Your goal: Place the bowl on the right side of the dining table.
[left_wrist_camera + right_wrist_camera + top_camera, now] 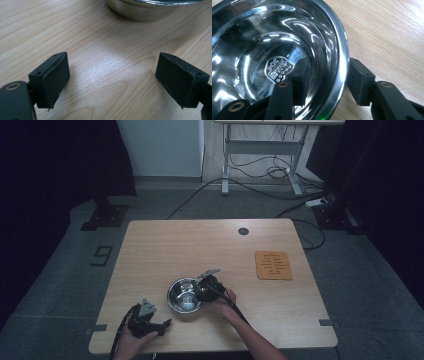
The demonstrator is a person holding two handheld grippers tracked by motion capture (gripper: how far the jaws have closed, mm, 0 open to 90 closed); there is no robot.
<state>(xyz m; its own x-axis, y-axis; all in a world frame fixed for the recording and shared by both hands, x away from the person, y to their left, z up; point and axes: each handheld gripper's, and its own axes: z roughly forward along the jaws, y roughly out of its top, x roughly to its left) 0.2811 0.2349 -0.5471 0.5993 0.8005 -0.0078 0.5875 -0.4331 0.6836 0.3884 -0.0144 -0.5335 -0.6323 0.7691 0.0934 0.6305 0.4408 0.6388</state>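
Note:
A shiny steel bowl (185,296) sits on the wooden table (210,245) near its front middle. My right gripper (202,292) comes at the bowl from the right and straddles its rim. In the right gripper view the bowl (274,37) is empty, and the right gripper (328,72) has one pad pressed to the inner wall and the other against the outside of the rim. My left gripper (167,322) rests low at the front left, held in a hand. In its own view the left gripper (112,72) stands wide open over bare wood, with the bowl (150,10) just ahead.
A square cork mat (273,265) lies on the right side of the table. A small black disc (243,231) sits near the far edge. Beyond the table are grey floor, loose cables and the legs of a desk (260,150).

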